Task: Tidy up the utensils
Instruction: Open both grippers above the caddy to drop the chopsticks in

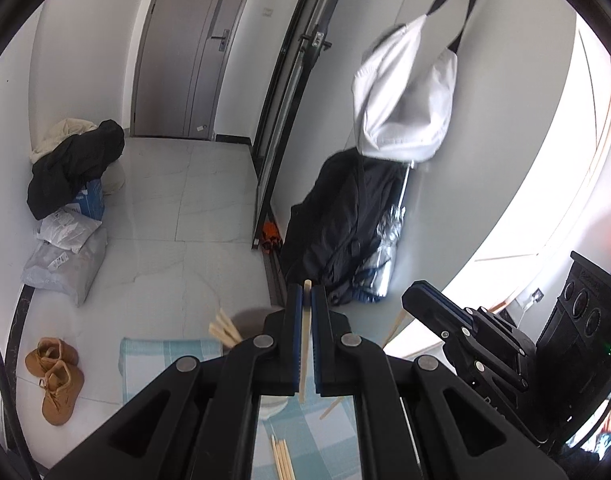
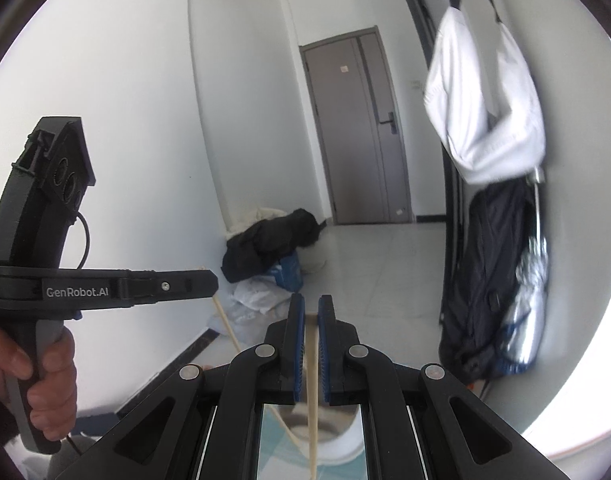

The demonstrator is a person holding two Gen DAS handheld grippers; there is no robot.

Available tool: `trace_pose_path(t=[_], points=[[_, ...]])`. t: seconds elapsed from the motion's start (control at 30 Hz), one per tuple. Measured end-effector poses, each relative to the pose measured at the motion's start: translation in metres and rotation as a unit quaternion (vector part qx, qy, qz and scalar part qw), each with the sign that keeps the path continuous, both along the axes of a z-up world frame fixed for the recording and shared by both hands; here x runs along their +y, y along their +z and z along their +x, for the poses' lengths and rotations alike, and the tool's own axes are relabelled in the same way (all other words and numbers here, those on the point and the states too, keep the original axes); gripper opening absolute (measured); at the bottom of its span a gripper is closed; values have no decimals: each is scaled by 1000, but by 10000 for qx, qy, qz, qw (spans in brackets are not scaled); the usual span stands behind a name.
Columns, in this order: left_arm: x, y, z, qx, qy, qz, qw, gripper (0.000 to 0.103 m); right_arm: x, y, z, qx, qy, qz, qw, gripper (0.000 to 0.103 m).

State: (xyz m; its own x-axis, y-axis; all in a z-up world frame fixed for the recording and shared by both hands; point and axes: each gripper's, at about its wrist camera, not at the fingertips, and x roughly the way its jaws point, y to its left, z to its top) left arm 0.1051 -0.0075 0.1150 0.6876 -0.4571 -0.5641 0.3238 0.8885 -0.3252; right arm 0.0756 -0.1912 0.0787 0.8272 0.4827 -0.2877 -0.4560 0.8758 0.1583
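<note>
Left tongs (image 1: 307,300), bottom centre of the left wrist view: blue pads closed on one pale wooden chopstick (image 1: 304,344), which runs upright between them, its tip just above the pad ends. Right tongs (image 2: 311,308), bottom centre of the right wrist view: likewise clamped on a second chopstick (image 2: 313,384), held lengthwise between the pads. Below the left tongs lies a blue-and-white checked cloth (image 1: 153,364) over the surface; three loose chopsticks (image 1: 281,458) lie on it at bottom centre, another stick (image 1: 332,407) to their right. Just beyond, a round holder (image 1: 247,322) shows at lower centre with several sticks (image 1: 224,330) already standing in it; in the right wrist view a white, metal-lined cup (image 2: 325,436) sits directly under the tongs, probably the same holder. Judgement: sorting is partly done, some sticks housed, two in transit, at least four left on the cloth. Sticks are slim, square-ended, matte light wood, likely slippery to pinch. Farther off: glossy pale floor tiles (image 1: 209,200), tan suede boots (image 1: 55,376) at lower left, crumpled plastic mail bags (image 1: 65,264), a heap of dark clothing (image 1: 73,168), a grey door (image 1: 185,48), and a white cloth bag (image 1: 405,96) hanging at upper right.
</note>
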Motion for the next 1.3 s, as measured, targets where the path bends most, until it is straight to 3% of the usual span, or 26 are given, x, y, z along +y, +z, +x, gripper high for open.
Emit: trace_pose_path(t=[0.33,0.77,1.03,1.17,1.2,1.27,1.3], points=[[20,1,53,-41,294,-238,9993,0,25,29,63,-321,148,-255,9990,6],[39,-51,92,574,294,-524,9965,0,52,-12,114,-197,432,-600,9971,6],[24,-60,100,915,138,-170,9956,2,50,-36,130,374,586,-538,9961,9],[25,-61,95,977,354,212,9944,3,41,-46,133,822,724,-306,9935,9],[27,-60,94,983,367,239,9942,8,37,-49,131,874,711,-239,9933,10],[29,-58,88,977,486,319,9935,28,28,-55,125,996,660,-95,9928,12],[31,-56,83,925,588,351,9934,45,22,-58,120,1050,593,-21,9927,16]])
